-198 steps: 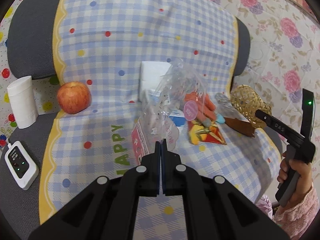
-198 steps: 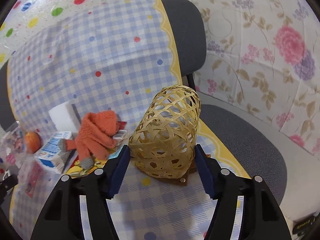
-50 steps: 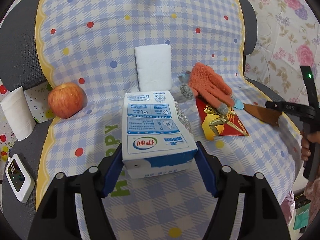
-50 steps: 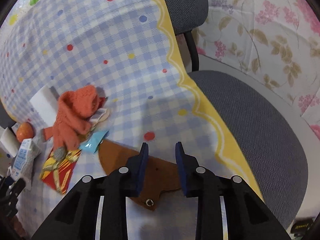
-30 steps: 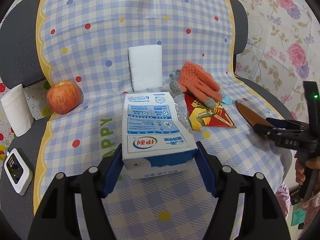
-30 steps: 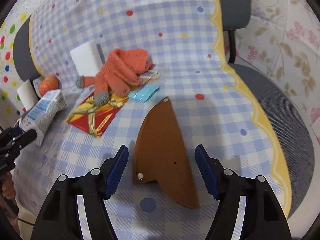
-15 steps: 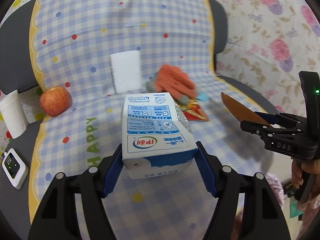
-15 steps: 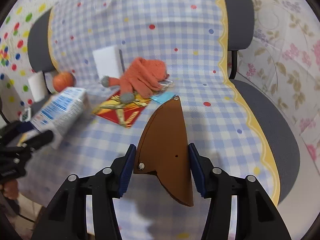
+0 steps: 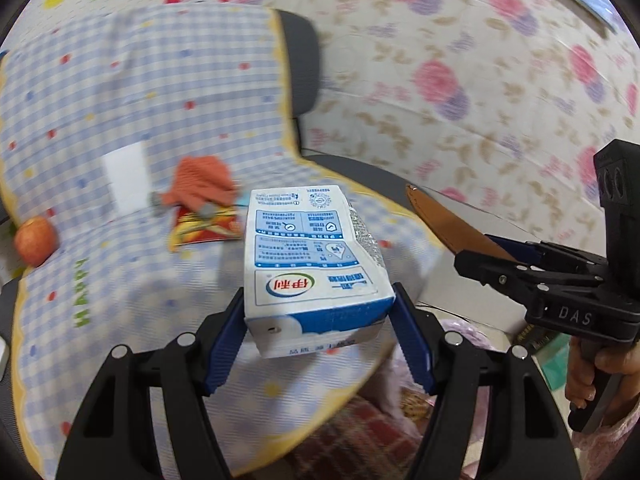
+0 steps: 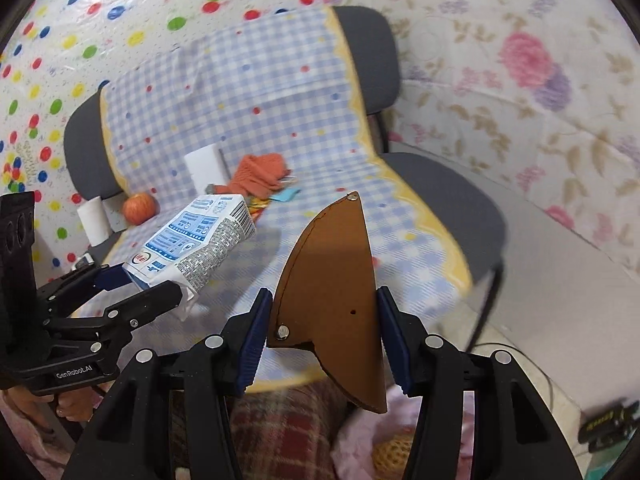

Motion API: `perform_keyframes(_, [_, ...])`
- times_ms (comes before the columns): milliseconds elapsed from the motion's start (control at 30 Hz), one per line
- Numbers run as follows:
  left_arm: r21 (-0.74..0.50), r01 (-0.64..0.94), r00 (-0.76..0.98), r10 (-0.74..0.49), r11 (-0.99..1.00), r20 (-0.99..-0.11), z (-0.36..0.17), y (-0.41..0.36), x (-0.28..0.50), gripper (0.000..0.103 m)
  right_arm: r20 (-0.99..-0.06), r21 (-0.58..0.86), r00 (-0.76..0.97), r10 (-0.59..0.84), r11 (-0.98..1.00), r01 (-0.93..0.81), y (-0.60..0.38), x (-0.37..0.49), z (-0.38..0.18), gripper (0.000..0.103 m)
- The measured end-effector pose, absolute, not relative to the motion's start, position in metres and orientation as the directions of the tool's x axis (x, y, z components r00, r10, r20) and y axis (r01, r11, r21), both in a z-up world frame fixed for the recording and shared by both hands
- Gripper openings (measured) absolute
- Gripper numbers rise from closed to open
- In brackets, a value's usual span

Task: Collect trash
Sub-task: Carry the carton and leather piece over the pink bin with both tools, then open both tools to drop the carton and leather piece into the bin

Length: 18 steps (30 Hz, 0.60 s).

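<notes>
Between the blue pads of the left gripper [image 9: 318, 334] sits the milk carton [image 9: 316, 264], clamped across its bottom end and sticking far forward, lifted off the checked cloth [image 9: 132, 92] on the chair. With so much of the carton beyond the pads, it could pivot or slide out on a quick swing, and a hard squeeze could crush the card walls. The right gripper [image 10: 324, 334] has just been closing its jaws on the brown leather piece [image 10: 332, 292], which its pads now pinch by its two edges, clear of the seat. That hold looks the weaker one: the piece is thin and curved, so it could buckle and pop free. Both loads hang near the seat's front edge above a pinkish bag and other clutter on the floor, too blurred to make out; a drop would land among it or miss the bag. Back on the cloth lie the orange glove [image 10: 260, 176], the red and gold wrapper [image 9: 202, 228], a white block [image 9: 126, 178] and an apple [image 10: 138, 208], well apart from both grippers.
</notes>
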<state>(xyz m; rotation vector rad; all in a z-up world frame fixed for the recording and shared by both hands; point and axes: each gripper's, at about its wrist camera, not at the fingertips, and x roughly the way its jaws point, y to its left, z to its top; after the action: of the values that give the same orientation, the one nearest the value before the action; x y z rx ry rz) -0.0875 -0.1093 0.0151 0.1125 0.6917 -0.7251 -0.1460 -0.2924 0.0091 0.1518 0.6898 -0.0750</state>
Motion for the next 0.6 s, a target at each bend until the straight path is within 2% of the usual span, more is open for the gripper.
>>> perform_keyframes(267, [-0.169,0.765,0.410,-0.672,0.622,-0.617,0.006,-0.168,-0.130,0.067,-0.646,0.097,0.747,-0.156,0.954,0.283,-0.334,-0.226,0.013,0.053])
perform_keyframes(600, [-0.172,0.842,0.302,-0.711,0.511,-0.635,-0.009,-0.224,-0.163,0.068,-0.629,0.153,0.748,-0.210,0.910,0.385,-0.371,-0.275,0.006,0.054])
